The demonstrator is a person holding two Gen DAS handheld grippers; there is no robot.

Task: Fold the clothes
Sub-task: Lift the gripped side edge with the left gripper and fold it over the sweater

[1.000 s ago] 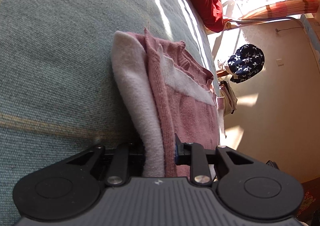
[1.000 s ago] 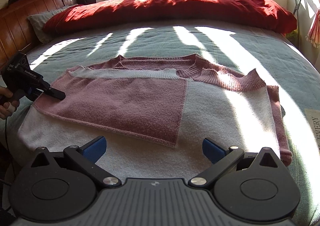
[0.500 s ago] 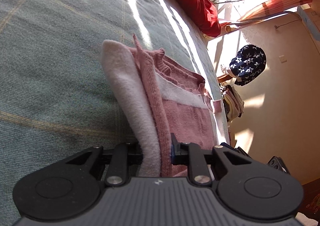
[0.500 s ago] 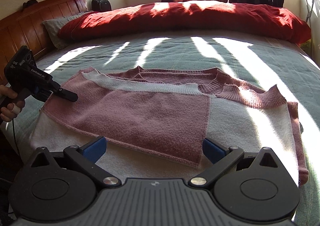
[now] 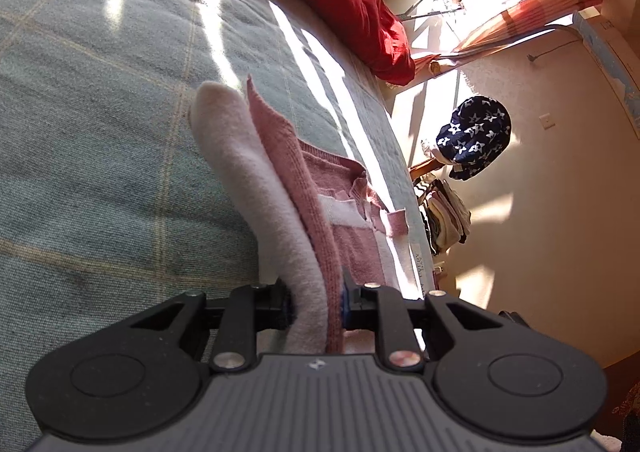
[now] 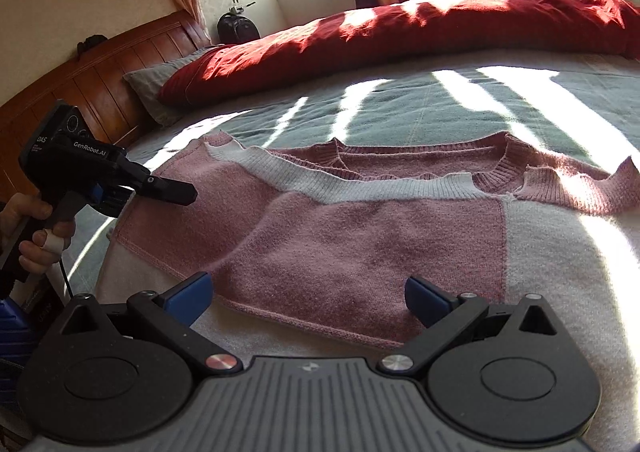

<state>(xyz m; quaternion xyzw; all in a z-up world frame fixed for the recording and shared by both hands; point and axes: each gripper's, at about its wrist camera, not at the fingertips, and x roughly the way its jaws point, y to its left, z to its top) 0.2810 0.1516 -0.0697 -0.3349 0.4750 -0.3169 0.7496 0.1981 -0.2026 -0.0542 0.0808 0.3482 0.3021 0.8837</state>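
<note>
Where it lies on the green bed, pink-and-white sweater: edge pinched in left tongs; right tongs wide, empty, above hem.

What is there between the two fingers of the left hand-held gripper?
A folded edge of the pink and white sweater is pinched between the closed jaws of the left hand-held gripper, as the left wrist view shows.

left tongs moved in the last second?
Yes. In the right wrist view the left tongs, shut on the sweater edge, lifted toward the wooden headboard.
</note>
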